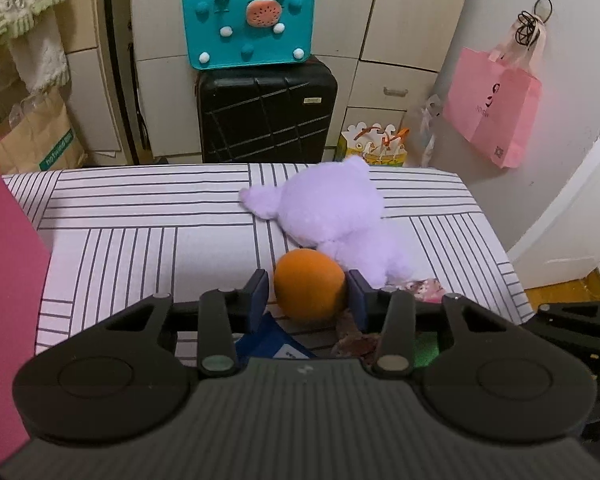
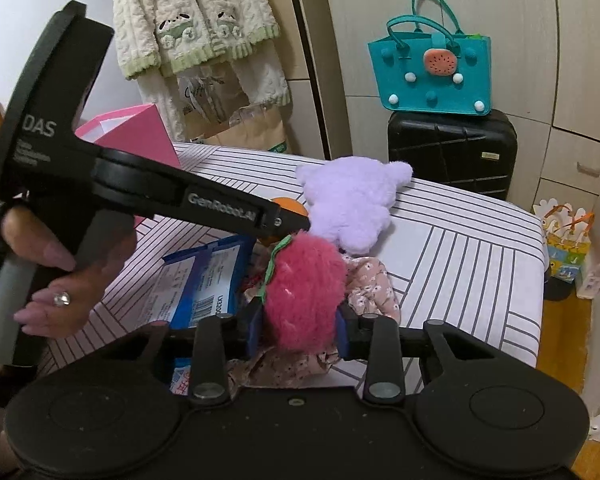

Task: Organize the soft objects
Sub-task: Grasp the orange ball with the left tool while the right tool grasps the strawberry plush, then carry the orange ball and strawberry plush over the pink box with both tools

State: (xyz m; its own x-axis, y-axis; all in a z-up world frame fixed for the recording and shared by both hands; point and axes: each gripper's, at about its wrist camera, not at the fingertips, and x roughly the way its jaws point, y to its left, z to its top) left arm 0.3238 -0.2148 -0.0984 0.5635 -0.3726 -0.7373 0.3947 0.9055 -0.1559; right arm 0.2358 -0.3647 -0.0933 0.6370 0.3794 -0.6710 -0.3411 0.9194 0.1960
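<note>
So there are 2 tools going at once here, 1 in each hand, both working over a bed (image 1: pixel 140 208) with a white sheet covered in dark stripes.

The left tool (image 1: pixel 308 292) is clamped on an orange ball (image 1: pixel 310 290): both blue pads sit against its sides, and the ball rests low on the sheet right in front of a purple plush toy (image 1: pixel 332 208). The plush lies face down with its ears pointing toward the far edge of the bed, and the ball is touching it or as good as.

The right tool (image 2: pixel 300 320) is squeezed on a fuzzy pink strawberry toy (image 2: pixel 304 292) with a green leafy collar, the pads pressing into the fur on both sides. Under it there's a crumpled bit of floral fabric (image 2: pixel 370 280), and just to its left a blue and white packet (image 2: pixel 204 280) lies flat on the sheet.

From the right wrist view you can see a hand (image 2: pixel 64 272) with a ring wrapped around the left tool's grey handle.

Background stuff: a teal felt bag (image 1: pixel 248 28) sits on top of a black suitcase (image 1: pixel 266 116) past the bed, and a pink paper bag (image 1: pixel 496 108) hangs on the wall to the right
</note>
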